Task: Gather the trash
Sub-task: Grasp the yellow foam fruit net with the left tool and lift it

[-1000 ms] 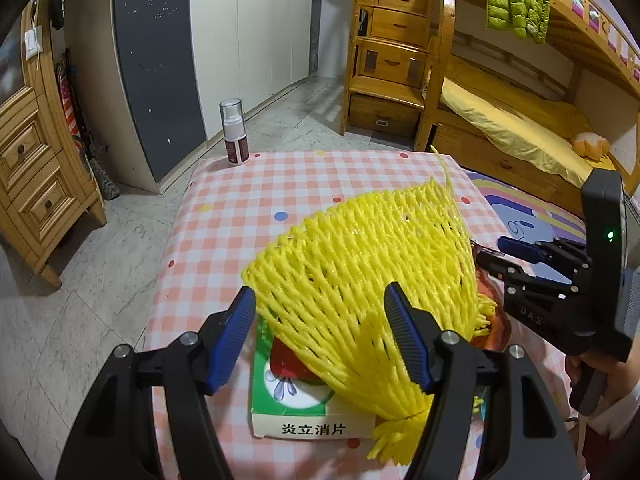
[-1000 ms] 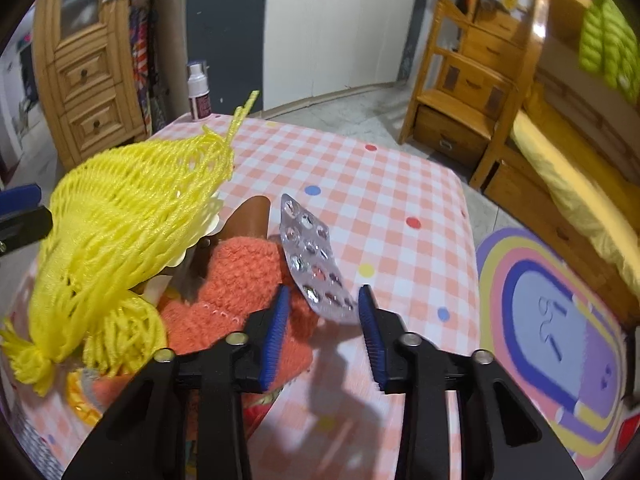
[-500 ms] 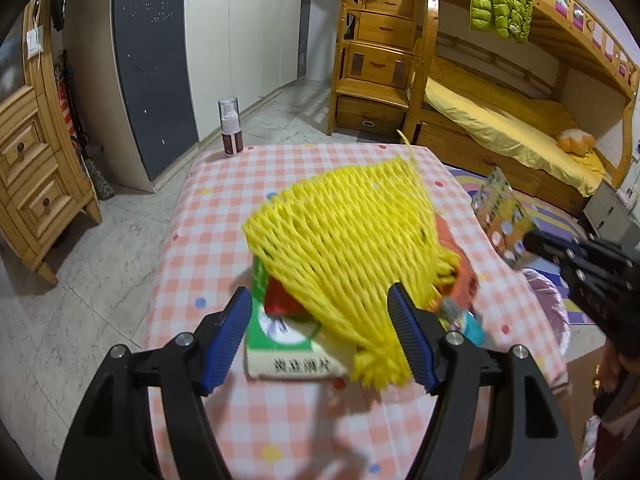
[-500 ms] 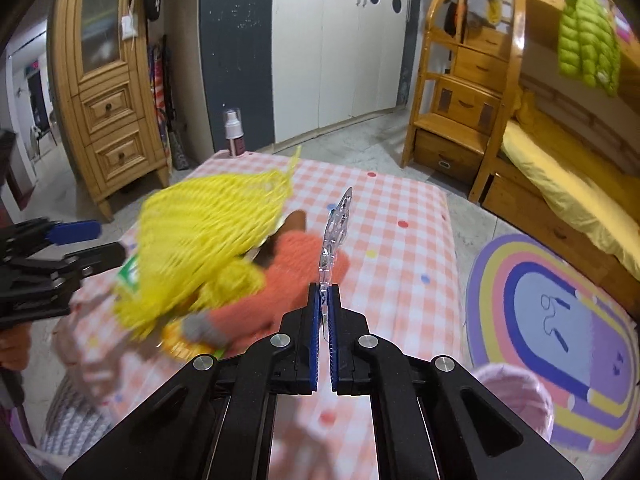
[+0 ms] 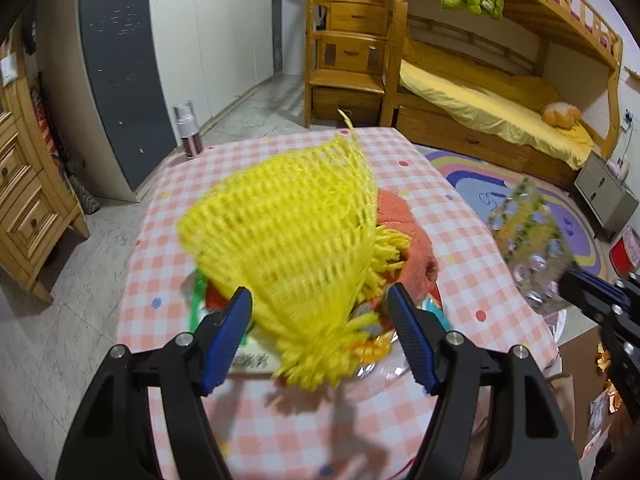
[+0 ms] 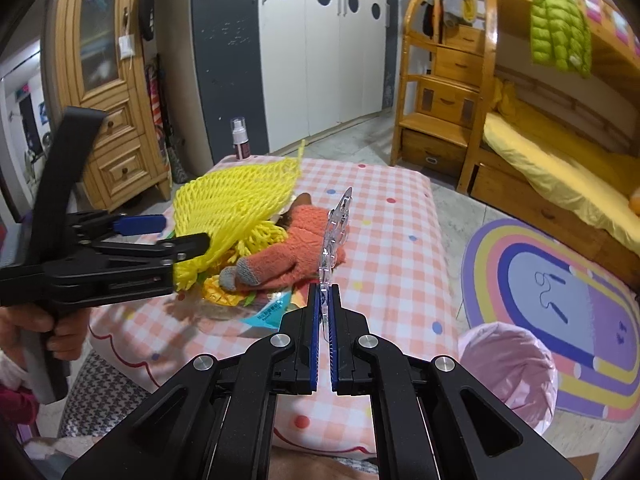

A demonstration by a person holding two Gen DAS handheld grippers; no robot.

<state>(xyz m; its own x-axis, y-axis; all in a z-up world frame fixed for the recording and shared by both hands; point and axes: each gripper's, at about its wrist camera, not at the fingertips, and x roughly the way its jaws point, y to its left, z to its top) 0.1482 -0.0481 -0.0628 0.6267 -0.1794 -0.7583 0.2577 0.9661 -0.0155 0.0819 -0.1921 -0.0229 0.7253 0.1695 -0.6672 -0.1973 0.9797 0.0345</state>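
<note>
My right gripper [image 6: 324, 300] is shut on a silver pill blister pack [image 6: 335, 236], held edge-on above the table's near right corner; the pack also shows blurred in the left wrist view [image 5: 528, 232]. My left gripper [image 5: 320, 320] is open around the tasselled end of a yellow foam fruit net [image 5: 288, 220], not touching it. The net lies on a pile with an orange knitted glove [image 6: 296, 256], a green-and-white medicine box [image 5: 248, 356] and wrappers [image 6: 268, 312]. A pink-lined trash bin [image 6: 508, 364] stands on the floor right of the table.
The table has a pink checked cloth [image 5: 404, 156]. A small spray bottle [image 5: 188, 130] stands at its far left corner. A wooden bunk bed [image 5: 480, 92], a drawer cabinet [image 5: 24, 200] and a rainbow rug [image 6: 560, 288] surround the table.
My right gripper closed on the blister pack, lifted it off the pile and drew it back to the right. My left gripper pulled back a little from the yellow net.
</note>
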